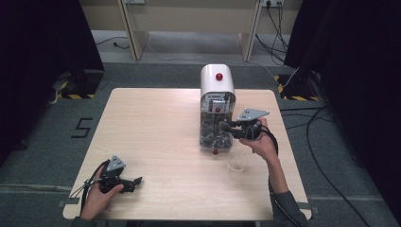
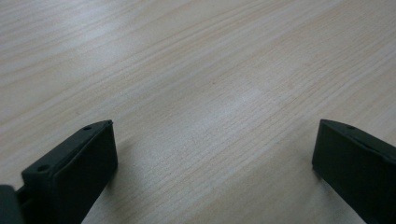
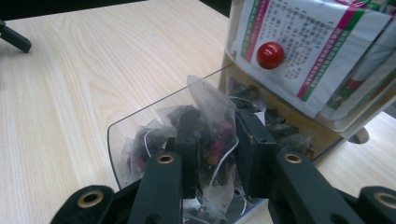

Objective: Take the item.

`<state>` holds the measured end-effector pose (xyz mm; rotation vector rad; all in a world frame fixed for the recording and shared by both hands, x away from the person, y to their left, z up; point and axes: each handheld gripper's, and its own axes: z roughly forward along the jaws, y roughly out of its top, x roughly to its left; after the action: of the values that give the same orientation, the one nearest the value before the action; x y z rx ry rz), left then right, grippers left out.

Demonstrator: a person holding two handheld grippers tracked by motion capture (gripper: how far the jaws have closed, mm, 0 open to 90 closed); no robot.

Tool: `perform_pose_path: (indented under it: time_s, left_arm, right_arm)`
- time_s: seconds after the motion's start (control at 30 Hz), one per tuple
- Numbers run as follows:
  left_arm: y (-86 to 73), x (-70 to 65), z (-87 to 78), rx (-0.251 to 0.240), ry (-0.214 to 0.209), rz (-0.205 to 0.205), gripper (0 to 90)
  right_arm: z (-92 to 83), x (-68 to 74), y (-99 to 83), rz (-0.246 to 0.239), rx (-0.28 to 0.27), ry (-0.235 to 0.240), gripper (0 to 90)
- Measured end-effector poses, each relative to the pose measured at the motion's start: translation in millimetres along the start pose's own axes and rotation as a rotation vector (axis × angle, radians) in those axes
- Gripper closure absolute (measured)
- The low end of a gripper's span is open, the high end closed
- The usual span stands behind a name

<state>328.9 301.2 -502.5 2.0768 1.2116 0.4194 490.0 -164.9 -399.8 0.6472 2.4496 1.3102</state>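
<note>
While the left gripper (image 1: 135, 181) rested idle at the near left of the bench (image 1: 156, 142), jaws spread wide over bare wood, the right gripper (image 3: 217, 140) was clamped on a mesh tea bag (image 3: 212, 116) in the dispenser's clear tray (image 3: 122, 128). The bag stood upright, its peak pointing up between the jaws. The glass cup (image 1: 237, 163) lay nearer the person, just right of the dispenser (image 1: 217, 101), so the carry would likely go up and back.

We are seeing a pale wooden table (image 1: 161, 137) sitting mid-frame, a white dispenser (image 1: 217, 101) standing right of centre, a clear cup (image 1: 237, 162) resting lower right of it.
</note>
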Motion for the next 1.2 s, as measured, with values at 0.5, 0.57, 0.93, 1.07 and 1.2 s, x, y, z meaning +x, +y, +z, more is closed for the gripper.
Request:
perform_pose_path:
  time_s: [0.5,0.57,0.93,1.07,1.2]
  left_arm:
    - [0.0,0.0,0.0,0.000,0.000,0.000,0.0]
    - [0.0,0.0,0.1,0.000,0.000,0.000,0.0]
    - [0.0,0.0,0.0,0.000,0.000,0.000,0.0]
    - [0.0,0.0,0.0,0.000,0.000,0.000,0.0]
    - [0.0,0.0,0.0,0.000,0.000,0.000,0.0]
  right_arm:
    - [-19.4,10.7,10.1,-0.031,-0.046,-0.001,72.8]
    - [-24.5,12.7,12.4,-0.033,-0.058,-0.001,72.8]
    - [-47.1,26.0,7.1,-0.049,-0.041,-0.002,72.8]
    - [-62.6,29.9,1.5,-0.041,-0.049,0.010,72.8]
    - [-72.9,33.1,0.4,-0.027,-0.049,0.019,72.7]
